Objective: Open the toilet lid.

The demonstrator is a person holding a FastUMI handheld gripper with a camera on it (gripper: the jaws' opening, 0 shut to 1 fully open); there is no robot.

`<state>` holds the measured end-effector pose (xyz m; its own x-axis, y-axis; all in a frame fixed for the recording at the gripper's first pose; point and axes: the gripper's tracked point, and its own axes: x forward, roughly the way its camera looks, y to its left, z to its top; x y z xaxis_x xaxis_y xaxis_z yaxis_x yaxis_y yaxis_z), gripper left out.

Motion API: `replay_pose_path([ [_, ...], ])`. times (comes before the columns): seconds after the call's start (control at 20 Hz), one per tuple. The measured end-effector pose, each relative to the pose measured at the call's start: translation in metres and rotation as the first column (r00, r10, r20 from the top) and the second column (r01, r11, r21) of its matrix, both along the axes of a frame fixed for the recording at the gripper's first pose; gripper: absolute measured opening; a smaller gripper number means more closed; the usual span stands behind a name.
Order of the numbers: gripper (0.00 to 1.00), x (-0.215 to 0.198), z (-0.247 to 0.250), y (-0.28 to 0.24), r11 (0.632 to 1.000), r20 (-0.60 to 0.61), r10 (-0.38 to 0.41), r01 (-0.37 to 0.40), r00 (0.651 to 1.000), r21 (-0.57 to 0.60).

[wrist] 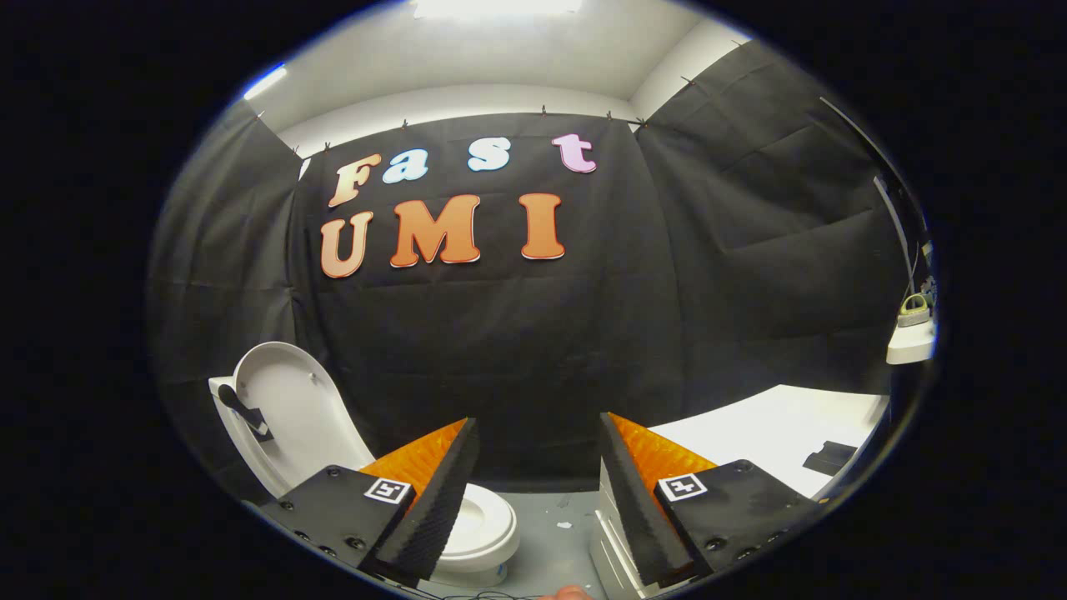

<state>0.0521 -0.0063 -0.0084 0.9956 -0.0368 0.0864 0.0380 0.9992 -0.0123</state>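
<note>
White toilet (479, 521) on a grey floor (558, 542), low and just beyond the left finger of the tongs (538, 500). One toilet lid (292, 412) stands raised, leaning back toward the black cloth wall (517, 333). Both fingers (438, 500) of the tongs are spread apart, gripping nothing. One small square black-and-white marker (389, 490) sits on each finger mount, two altogether. One white desk (775, 433) lies beyond the right finger, carrying one dark flat object (829, 457). No readable writing on these things.
</note>
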Motion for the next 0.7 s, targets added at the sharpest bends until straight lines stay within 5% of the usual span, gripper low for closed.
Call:
replay_pose_path([
  [0.7,0.92,-0.026,0.009,0.015,1.0,0.004,-0.002,0.002,1.0,0.002],
])
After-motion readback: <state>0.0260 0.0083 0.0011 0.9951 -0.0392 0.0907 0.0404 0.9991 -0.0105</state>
